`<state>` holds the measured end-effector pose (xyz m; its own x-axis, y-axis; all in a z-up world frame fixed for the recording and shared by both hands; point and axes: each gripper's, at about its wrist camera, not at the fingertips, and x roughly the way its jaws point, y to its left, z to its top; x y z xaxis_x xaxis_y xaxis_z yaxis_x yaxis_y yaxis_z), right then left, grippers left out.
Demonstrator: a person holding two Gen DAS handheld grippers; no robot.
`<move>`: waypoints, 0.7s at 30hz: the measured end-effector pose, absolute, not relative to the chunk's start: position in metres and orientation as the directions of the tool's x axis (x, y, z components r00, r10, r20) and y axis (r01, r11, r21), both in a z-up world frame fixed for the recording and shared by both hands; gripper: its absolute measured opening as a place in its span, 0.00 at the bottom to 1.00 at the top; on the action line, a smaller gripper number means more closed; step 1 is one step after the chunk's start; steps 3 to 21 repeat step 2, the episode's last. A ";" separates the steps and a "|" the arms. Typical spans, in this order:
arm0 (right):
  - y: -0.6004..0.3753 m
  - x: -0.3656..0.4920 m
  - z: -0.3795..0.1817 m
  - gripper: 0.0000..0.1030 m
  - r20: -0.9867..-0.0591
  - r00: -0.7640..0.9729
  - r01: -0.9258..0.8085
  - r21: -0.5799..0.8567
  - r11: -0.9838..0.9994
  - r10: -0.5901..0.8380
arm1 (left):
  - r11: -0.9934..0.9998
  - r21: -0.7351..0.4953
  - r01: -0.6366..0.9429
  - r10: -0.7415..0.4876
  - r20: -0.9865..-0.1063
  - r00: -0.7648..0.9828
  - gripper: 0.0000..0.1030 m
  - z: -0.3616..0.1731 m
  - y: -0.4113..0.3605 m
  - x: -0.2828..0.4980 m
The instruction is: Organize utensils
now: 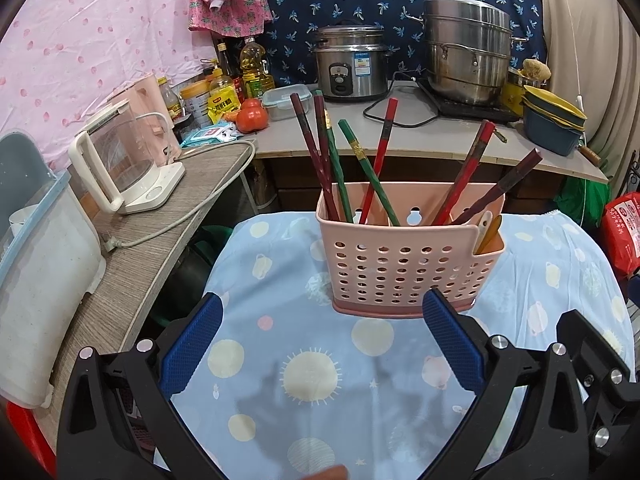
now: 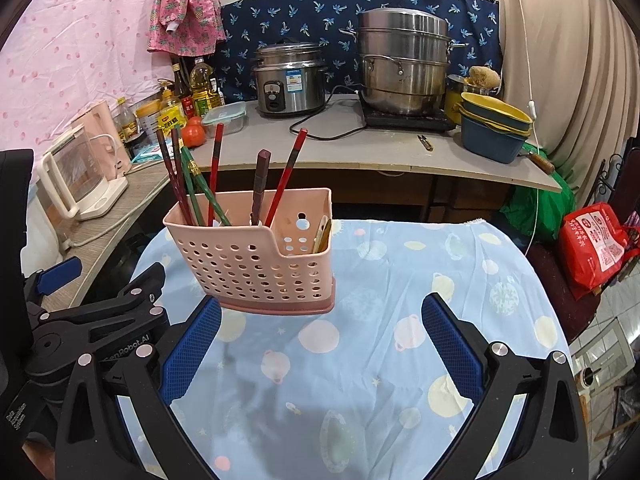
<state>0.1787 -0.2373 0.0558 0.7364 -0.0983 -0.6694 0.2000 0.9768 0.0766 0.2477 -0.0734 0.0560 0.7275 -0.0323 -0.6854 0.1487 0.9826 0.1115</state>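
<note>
A pink perforated utensil holder (image 1: 404, 264) (image 2: 256, 256) stands upright on the blue patterned tablecloth (image 1: 304, 400) (image 2: 400, 320). Several red, dark brown and green chopsticks (image 1: 376, 168) (image 2: 200, 176) lean in its larger compartments. A cream and a yellow spoon handle (image 1: 486, 232) (image 2: 322, 232) rest in its small right compartment. My left gripper (image 1: 322, 344) is open just in front of the holder, nothing between its blue pads. My right gripper (image 2: 320, 344) is open too, to the holder's right front, empty. The left gripper's black body (image 2: 92, 312) shows at the left of the right wrist view.
A glass kettle (image 1: 120, 168) (image 2: 80, 176) sits on a wood-grain shelf at left. Behind, a counter carries a rice cooker (image 1: 350, 66) (image 2: 290, 80), a steel steamer pot (image 1: 466, 50) (image 2: 402, 64), stacked bowls (image 1: 554, 120) (image 2: 494, 124), oil bottles and a tomato (image 1: 251, 115). A red bag (image 2: 592, 244) lies at right.
</note>
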 end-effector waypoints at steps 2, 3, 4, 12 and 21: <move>-0.236 0.178 0.055 0.94 -0.665 0.739 0.203 0.067 0.977 -0.108 | 0.982 0.112 0.150 -0.033 -0.688 0.725 0.93 0.055 -0.074 0.248; -0.236 0.178 0.055 0.94 -0.665 0.739 0.203 0.067 0.977 -0.108 | 0.982 0.112 0.150 -0.033 -0.688 0.725 0.93 0.055 -0.074 0.248; -0.236 0.178 0.055 0.94 -0.665 0.739 0.203 0.067 0.977 -0.108 | 0.982 0.112 0.150 -0.033 -0.688 0.725 0.93 0.055 -0.074 0.248; -0.236 0.178 0.055 0.94 -0.665 0.739 0.203 0.067 0.977 -0.108 | 0.982 0.112 0.150 -0.033 -0.688 0.725 0.93 0.055 -0.074 0.248; -0.236 0.178 0.055 0.94 -0.665 0.739 0.203 0.067 0.977 -0.108 | 0.982 0.112 0.150 -0.033 -0.688 0.725 0.93 0.055 -0.074 0.248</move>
